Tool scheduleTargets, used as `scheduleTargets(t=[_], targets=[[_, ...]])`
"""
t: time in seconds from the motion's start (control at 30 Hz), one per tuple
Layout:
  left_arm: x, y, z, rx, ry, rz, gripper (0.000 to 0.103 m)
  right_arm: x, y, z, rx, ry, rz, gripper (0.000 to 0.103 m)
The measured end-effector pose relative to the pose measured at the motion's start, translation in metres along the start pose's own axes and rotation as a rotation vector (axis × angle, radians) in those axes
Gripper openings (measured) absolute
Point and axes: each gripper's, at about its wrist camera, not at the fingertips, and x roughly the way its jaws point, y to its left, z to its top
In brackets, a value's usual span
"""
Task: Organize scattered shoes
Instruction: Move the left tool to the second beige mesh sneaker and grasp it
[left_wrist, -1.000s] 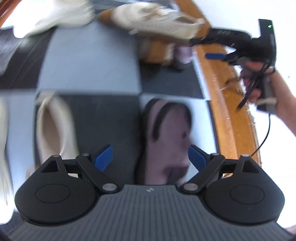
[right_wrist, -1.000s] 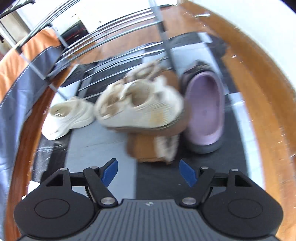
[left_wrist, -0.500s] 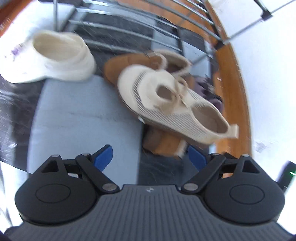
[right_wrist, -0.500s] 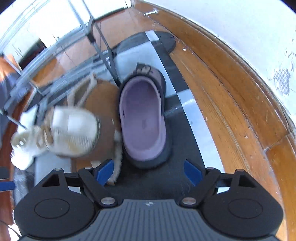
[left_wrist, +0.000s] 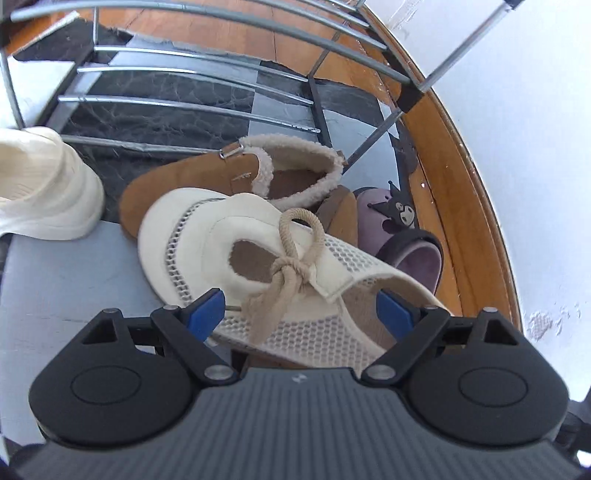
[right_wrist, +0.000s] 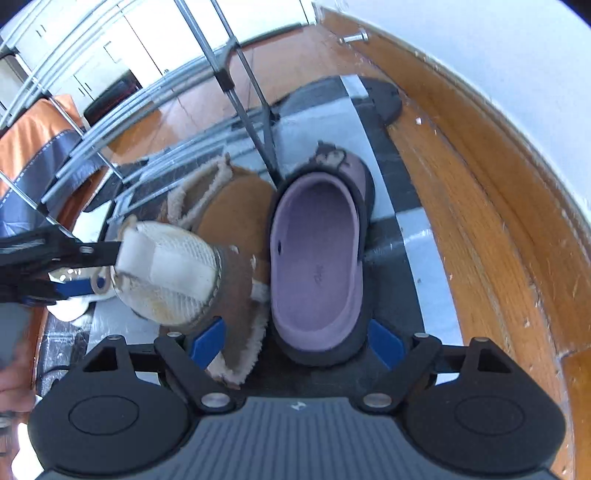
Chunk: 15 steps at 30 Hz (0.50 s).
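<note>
A cream mesh lace-up shoe (left_wrist: 266, 266) lies on top of a brown fleece-lined slipper (left_wrist: 236, 177) on the checked mat. My left gripper (left_wrist: 301, 314) is open, its blue pads on either side of the mesh shoe's rear half. A purple clog (right_wrist: 317, 254) with a dark sole lies beside the slipper (right_wrist: 236, 206). My right gripper (right_wrist: 297, 339) is open, with the clog's heel between its pads. The mesh shoe (right_wrist: 170, 277) and the left gripper (right_wrist: 55, 266) show at the left of the right wrist view. The clog (left_wrist: 410, 243) also shows in the left wrist view.
A metal shoe rack (left_wrist: 192, 79) stands just behind the shoes, with one leg (right_wrist: 255, 122) next to the clog's toe. A white chunky shoe (left_wrist: 40, 192) lies at left. Wooden floor (right_wrist: 476, 236) and a white wall (left_wrist: 517, 147) run along the right.
My left gripper has closed in on the mesh shoe, which now sits between its pads. My right gripper has moved down over the purple clog's heel.
</note>
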Motion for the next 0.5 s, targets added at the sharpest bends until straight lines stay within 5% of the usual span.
scheduleTargets(t=[0.1,0.27,0.37,0.4,0.5], targets=[[0.015,-0.009,0.005,0.031,0.015,0.063,0.091,-0.004,0.007,0.004,-0.033,-0.033,0.006,0.086],[0.034,-0.033,0.005,0.264,0.012,0.229,0.096,-0.003,0.02,0.003,-0.047,-0.031,0.006,0.086],[0.028,-0.026,0.003,0.212,-0.039,0.232,0.062,-0.002,0.025,0.002,-0.044,-0.022,0.013,0.086],[0.026,-0.026,0.003,0.216,-0.057,0.279,0.036,-0.003,0.028,0.002,-0.042,-0.024,0.017,0.086],[0.021,-0.028,-0.002,0.255,-0.11,0.321,0.028,-0.002,0.036,0.001,-0.06,-0.03,0.026,0.086]])
